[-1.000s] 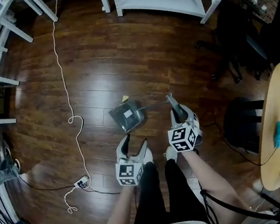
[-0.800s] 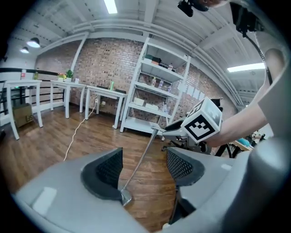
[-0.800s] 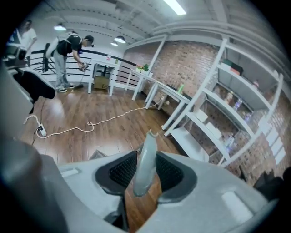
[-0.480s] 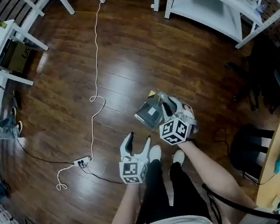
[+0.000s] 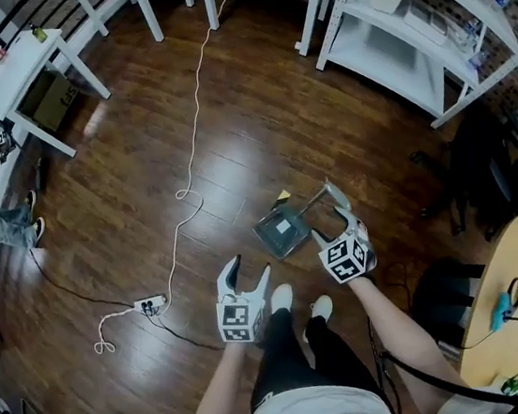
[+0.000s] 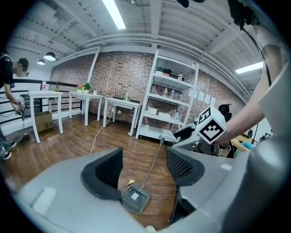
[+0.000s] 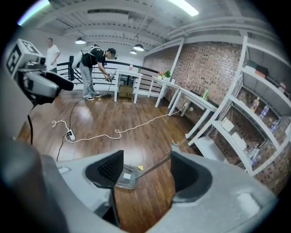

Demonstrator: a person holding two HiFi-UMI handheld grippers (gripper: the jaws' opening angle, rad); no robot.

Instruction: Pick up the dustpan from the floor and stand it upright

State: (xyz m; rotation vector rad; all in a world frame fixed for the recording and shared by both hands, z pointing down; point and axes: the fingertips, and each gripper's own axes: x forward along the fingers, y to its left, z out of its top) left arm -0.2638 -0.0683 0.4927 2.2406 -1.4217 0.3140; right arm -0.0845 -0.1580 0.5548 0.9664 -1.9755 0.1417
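Wood floor (image 5: 143,188), head view: dustpan (image 5: 281,230) sits on its pan by my feet, handle slanting up beside my right tool (image 5: 332,220) | left gripper view: left tool (image 6: 144,164) spread, empty | right gripper view: right tool has just been opening, handle (image 7: 152,167) crossing the gap unpinched; pan shows only a white patch | standing looks done, withdrawal left

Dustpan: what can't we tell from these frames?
- Contact: the right gripper fingers have just been opening, with the dustpan handle between them. In the right gripper view its tip overlaps the right finger edge, so touching or apart is unclear. The head view is too small to settle it.
- White label on the pan: too small to read in every view.
- Yellow scrap beside it: too small to identify.
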